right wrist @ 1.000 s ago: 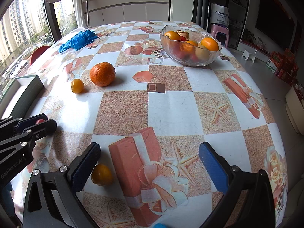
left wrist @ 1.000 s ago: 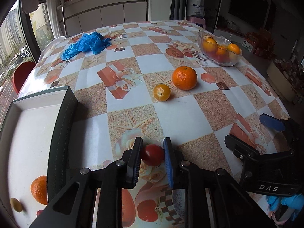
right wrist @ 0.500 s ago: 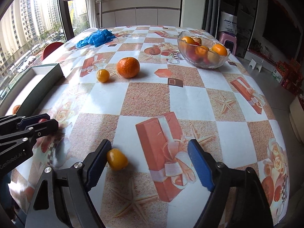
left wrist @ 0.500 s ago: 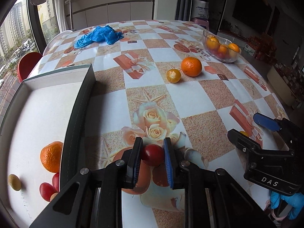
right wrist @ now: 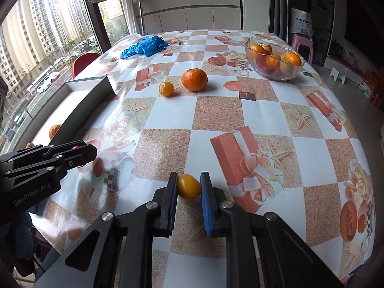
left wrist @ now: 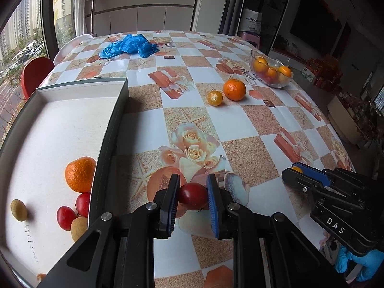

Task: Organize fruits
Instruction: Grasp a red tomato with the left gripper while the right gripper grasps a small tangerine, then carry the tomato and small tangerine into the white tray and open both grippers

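Note:
My left gripper [left wrist: 192, 198] is shut on a small red fruit [left wrist: 192, 196], held just above the tablecloth to the right of the white box [left wrist: 115, 120]. Inside the box lie an orange [left wrist: 80, 174], two red fruits [left wrist: 64, 217] and pale yellow ones [left wrist: 18, 210]. My right gripper [right wrist: 189, 187] is shut on a small orange kumquat [right wrist: 188, 186] over the cloth; the left wrist view shows it at lower right [left wrist: 298, 171]. A big orange [right wrist: 194, 79] and another kumquat [right wrist: 166, 88] sit farther back on the table.
A glass bowl [right wrist: 276, 72] of fruit stands at the back right. A crumpled blue glove [right wrist: 144, 46] lies at the far end. A red chair [right wrist: 82, 62] stands beyond the table's left edge, by the window. A blue-gloved hand [left wrist: 364, 261] holds the right gripper.
The right gripper closed from wide open onto the kumquat. Both grippers shifted left toward the box, the left one carrying the red fruit, so more of the box's inside now shows.

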A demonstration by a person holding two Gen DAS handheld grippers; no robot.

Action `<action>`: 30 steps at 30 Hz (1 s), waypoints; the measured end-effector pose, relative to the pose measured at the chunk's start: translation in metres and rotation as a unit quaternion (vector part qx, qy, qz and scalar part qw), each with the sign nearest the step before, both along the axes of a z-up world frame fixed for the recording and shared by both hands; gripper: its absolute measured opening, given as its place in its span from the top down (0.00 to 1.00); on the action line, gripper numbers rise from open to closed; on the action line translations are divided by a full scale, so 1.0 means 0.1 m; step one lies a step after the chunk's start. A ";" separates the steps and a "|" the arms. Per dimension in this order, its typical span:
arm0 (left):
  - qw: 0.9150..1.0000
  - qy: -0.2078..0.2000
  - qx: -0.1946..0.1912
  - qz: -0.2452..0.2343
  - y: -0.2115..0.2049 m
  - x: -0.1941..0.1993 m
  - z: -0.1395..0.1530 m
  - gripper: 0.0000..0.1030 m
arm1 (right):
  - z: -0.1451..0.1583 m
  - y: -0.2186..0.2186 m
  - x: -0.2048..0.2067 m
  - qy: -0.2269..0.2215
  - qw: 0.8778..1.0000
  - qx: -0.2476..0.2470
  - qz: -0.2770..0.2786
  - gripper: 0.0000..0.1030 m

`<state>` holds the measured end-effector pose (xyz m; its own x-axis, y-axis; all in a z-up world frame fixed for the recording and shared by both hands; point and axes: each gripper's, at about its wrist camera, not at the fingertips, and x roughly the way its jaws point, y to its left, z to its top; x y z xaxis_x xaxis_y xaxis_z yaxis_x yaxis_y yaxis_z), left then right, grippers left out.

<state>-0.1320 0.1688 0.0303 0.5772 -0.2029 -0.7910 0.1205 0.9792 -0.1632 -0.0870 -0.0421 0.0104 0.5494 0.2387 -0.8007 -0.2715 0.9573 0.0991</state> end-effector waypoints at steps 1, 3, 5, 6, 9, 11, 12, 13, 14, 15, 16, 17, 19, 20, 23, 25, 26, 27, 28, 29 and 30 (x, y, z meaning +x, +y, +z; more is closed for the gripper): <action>1.000 -0.004 -0.001 0.000 0.01 -0.02 0.03 0.77 | 0.02 0.00 -0.01 -0.001 1.000 0.001 0.000 0.80; 1.000 -0.009 -0.006 0.001 0.04 -0.06 0.09 0.77 | 0.07 0.00 -0.04 -0.003 1.000 0.003 0.000 0.80; 1.000 -0.014 -0.011 0.004 0.07 -0.09 0.15 0.77 | 0.11 0.01 -0.06 -0.004 1.000 0.005 0.000 0.80; 1.000 -0.017 -0.012 0.005 0.09 -0.12 0.17 0.77 | 0.13 0.02 -0.06 -0.005 1.000 0.007 0.001 0.80; 0.999 -0.024 -0.018 0.009 0.16 -0.17 0.24 0.77 | 0.21 0.05 -0.07 -0.008 1.000 0.008 0.004 0.80; 0.999 -0.029 -0.023 0.012 0.21 -0.20 0.28 0.77 | 0.26 0.08 -0.07 -0.010 1.000 0.010 0.006 0.80; 0.999 -0.032 -0.026 0.014 0.24 -0.22 0.30 0.77 | 0.29 0.10 -0.08 -0.011 1.000 0.012 0.007 0.80; 0.999 -0.035 -0.028 0.016 0.27 -0.23 0.32 0.77 | 0.31 0.12 -0.08 -0.012 1.000 0.013 0.008 0.80; 0.999 -0.038 -0.031 0.018 0.30 -0.25 0.34 0.77 | 0.33 0.14 -0.08 -0.013 1.000 0.014 0.009 0.80; 0.998 -0.041 -0.034 0.020 0.33 -0.27 0.36 0.77 | 0.35 0.17 -0.07 -0.014 1.000 0.014 0.011 0.80; 0.998 -0.043 -0.037 0.023 0.37 -0.28 0.37 0.77 | 0.37 0.20 -0.07 -0.013 1.000 0.015 0.013 0.80; 0.998 -0.045 -0.040 0.025 0.40 -0.29 0.38 0.77 | 0.39 0.23 -0.06 -0.013 1.000 0.016 0.015 0.80; 0.997 -0.048 -0.044 0.031 0.47 -0.30 0.41 0.77 | 0.44 0.31 -0.05 -0.014 1.000 0.018 0.021 0.80; 0.997 -0.051 -0.045 0.035 0.51 -0.31 0.42 0.77 | 0.46 0.35 -0.04 -0.015 0.999 0.018 0.024 0.80; 0.996 -0.060 -0.050 0.048 0.65 -0.33 0.46 0.77 | 0.52 0.50 -0.02 -0.017 0.999 0.017 0.037 0.80; 0.995 -0.067 -0.053 0.057 0.75 -0.34 0.48 0.77 | 0.56 0.63 -0.01 -0.018 0.999 0.016 0.046 0.80; 0.994 -0.069 -0.053 0.061 0.81 -0.34 0.48 0.77 | 0.57 0.69 0.00 -0.018 0.998 0.017 0.051 0.80; 0.994 -0.072 -0.053 0.066 0.86 -0.34 0.49 0.77 | 0.59 0.76 0.01 -0.018 0.998 0.018 0.057 0.80; 0.993 -0.075 -0.051 0.071 0.92 -0.34 0.50 0.77 | 0.60 0.83 0.02 -0.018 0.998 0.019 0.062 0.80; 0.993 -0.077 -0.050 0.076 0.97 -0.34 0.51 0.77 | 0.62 0.91 0.03 -0.018 0.997 0.020 0.069 0.80; 0.992 -0.080 -0.048 0.082 1.04 -0.34 0.52 0.77 | 0.63 0.99 0.04 -0.019 0.997 0.019 0.076 0.80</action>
